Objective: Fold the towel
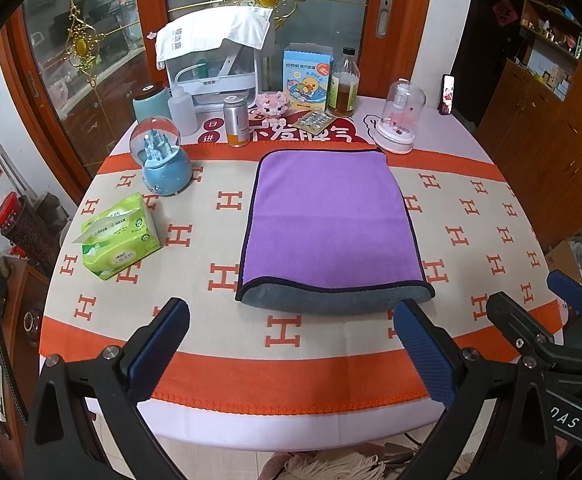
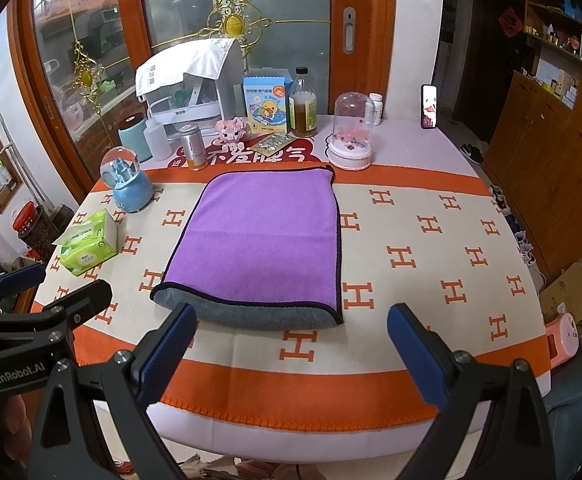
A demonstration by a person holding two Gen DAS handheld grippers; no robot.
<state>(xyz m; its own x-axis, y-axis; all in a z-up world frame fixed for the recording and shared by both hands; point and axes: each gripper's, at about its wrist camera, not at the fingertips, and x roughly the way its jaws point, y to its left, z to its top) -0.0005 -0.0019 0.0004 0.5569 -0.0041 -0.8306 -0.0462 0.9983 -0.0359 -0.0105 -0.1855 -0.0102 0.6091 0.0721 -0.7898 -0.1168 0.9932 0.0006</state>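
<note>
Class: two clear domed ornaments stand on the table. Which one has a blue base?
The glass snow globe with the blue castle, on the left near the green tissue pack. The tall clear dome on the right sits on a white-and-pink base.

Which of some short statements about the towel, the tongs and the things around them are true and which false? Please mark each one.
1. The purple towel lies folded, its grey underside showing at the near edge. True.
2. The left tongs grip the towel. False: they are open and hold nothing.
3. The right tongs are open. True.
4. The green tissue pack lies on the towel. False: it lies apart, to its left.
5. The snow globe stands upright. True.
</note>
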